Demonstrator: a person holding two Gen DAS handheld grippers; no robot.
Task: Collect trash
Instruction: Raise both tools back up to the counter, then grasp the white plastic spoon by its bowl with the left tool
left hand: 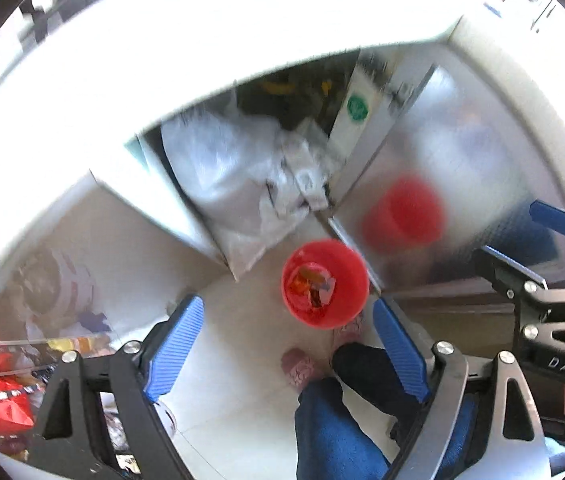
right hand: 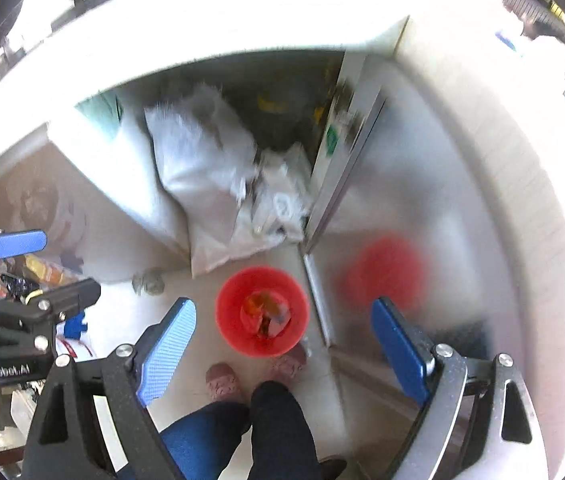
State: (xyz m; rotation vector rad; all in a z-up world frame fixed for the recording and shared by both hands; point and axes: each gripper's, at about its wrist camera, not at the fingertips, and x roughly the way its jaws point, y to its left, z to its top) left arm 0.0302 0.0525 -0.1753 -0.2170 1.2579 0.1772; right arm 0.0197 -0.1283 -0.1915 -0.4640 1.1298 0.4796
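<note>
Trash sits in the red bucket (left hand: 324, 284) on the floor, far below both tongs, left (left hand: 288, 354) and right (right hand: 284, 354), wide open and empty. Reaching down blindly could tip it, spilling wrappers near my slippers (right hand: 222, 382).

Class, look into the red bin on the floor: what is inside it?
The red bin holds crumpled wrappers in orange and red, piled at its middle. Whatever lies under that pile, and the bin's bottom, is covered.
</note>
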